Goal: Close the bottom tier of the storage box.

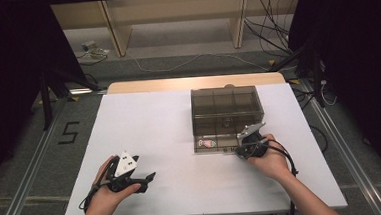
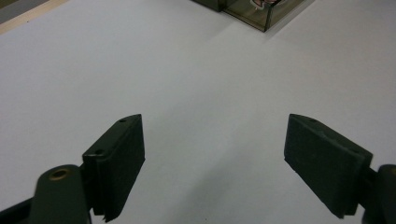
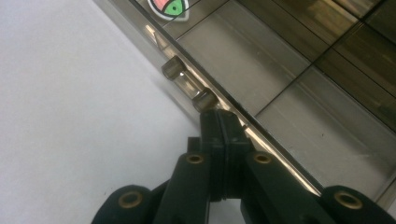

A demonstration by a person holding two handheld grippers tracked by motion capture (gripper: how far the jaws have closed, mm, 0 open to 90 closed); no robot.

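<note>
A smoky clear box (image 1: 226, 108) with several compartments stands on the white table (image 1: 144, 120), right of centre. A shallow drawer (image 1: 216, 145) sticks out of its front and carries a red and green sticker (image 1: 207, 143). My right gripper (image 1: 241, 149) is at the drawer's front right. In the right gripper view its jaws are shut, and my right gripper (image 3: 219, 116) touches the drawer's front wall beside a small clear handle (image 3: 187, 86). My left gripper (image 1: 150, 179) rests low over the table's near left. In its own view my left gripper (image 2: 215, 144) is open with only bare table between the jaws.
A wooden strip (image 1: 192, 83) runs along the table's far edge. Beyond it a light wooden shelf frame (image 1: 173, 18) stands on the floor with loose cables (image 1: 269, 32). A "5" mark (image 1: 69, 132) lies on the floor at the left. The box's corner (image 2: 261, 11) shows far ahead of the left gripper.
</note>
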